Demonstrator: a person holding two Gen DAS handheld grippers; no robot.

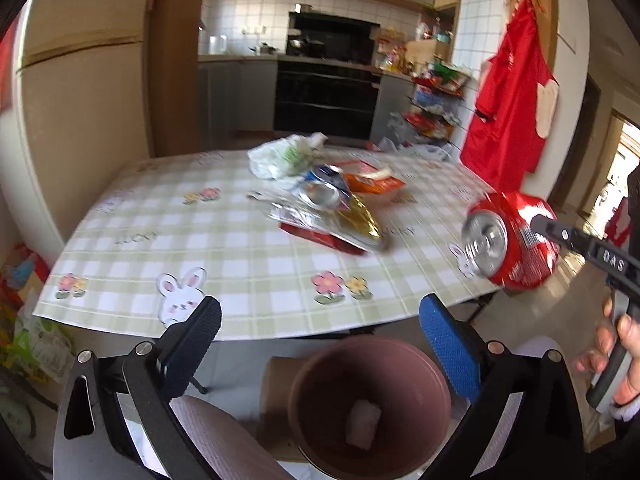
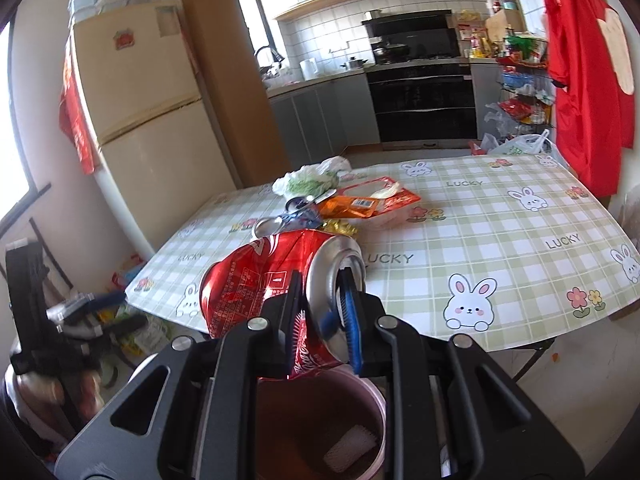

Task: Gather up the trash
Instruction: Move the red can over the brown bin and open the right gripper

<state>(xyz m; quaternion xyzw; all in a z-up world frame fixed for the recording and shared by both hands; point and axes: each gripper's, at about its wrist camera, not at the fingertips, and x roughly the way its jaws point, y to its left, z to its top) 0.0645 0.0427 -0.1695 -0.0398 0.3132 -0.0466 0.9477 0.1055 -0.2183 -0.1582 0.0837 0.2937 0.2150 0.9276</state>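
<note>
can [image 2: 276,280], red and crushed, is pinched in my right tongs [image 2: 320,312] just above the pink bin [image 2: 320,420] by the table [image 2: 500,280]. my left tongs [image 1: 320,344] gape empty over the bin. i should centre the can over the mouth before letting go, so it drops inside.

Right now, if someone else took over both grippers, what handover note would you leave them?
Left gripper: open, empty, above the pink bin.
Right gripper: shut on a crushed red can, held over the bin's mouth.
Bin: beside the table, on the floor; one white crumpled piece already inside.
Left to do: drop the can in, then clear the pile on the table: a white plastic bag, a crushed blue can, an orange packet, and foil wrappers.
</note>
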